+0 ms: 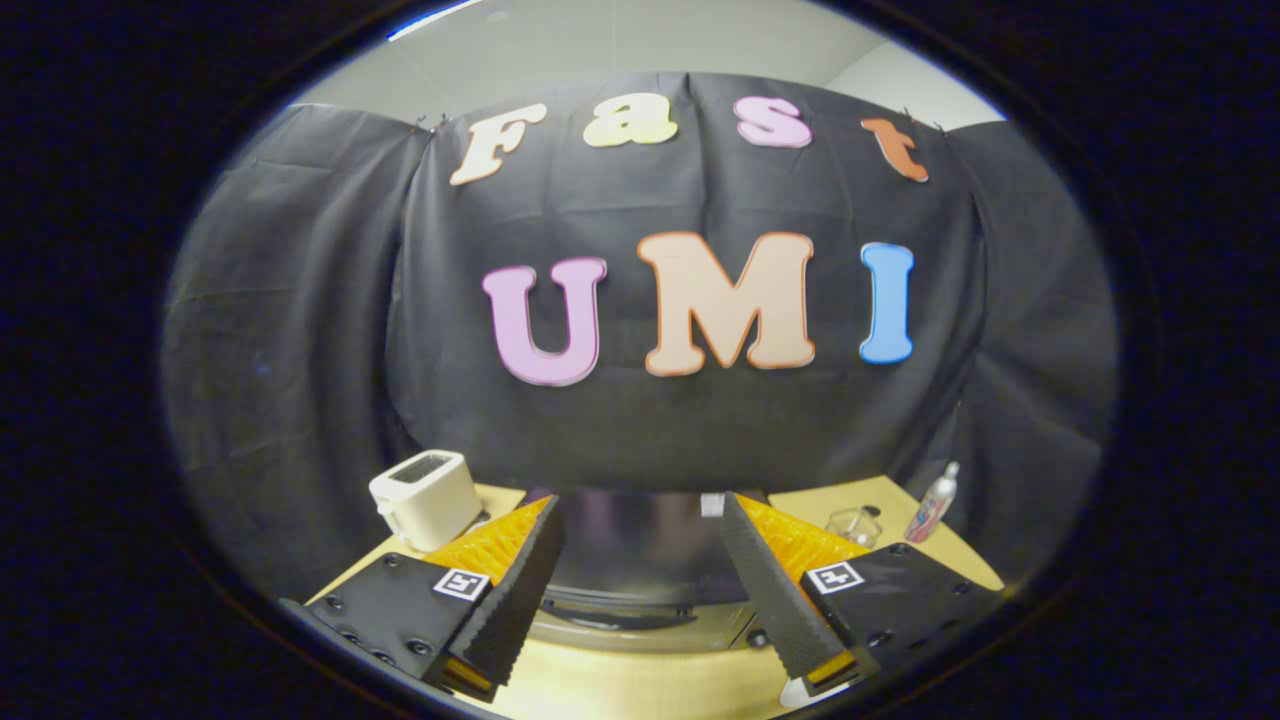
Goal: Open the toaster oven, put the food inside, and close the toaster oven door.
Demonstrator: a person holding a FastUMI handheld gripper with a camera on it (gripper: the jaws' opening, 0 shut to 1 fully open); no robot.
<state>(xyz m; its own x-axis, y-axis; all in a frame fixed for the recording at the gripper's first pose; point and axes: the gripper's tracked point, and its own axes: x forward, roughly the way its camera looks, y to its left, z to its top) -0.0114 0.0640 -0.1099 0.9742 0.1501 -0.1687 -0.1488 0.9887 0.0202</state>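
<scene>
Tongs [640, 590] spread wide, nothing held between the two fingers. Dark, glossy-topped toaster oven [640, 550] sitting between and just ahead of the fingers, seen from above; curved handle of its door [615, 615] at 6 o'clock of the body, door seemingly up and closed. Food not made out. Cream plastic pop-up toaster [425, 497] at 10 o'clock of the oven, small clear glass bowl [853, 523] and slim spray bottle [933, 503] at 2 o'clock, all on the pale wooden surface [640, 680]. Fits either stage: door awaiting opening, or shut again with food inside. Cannot tell which, so no move to name.
</scene>
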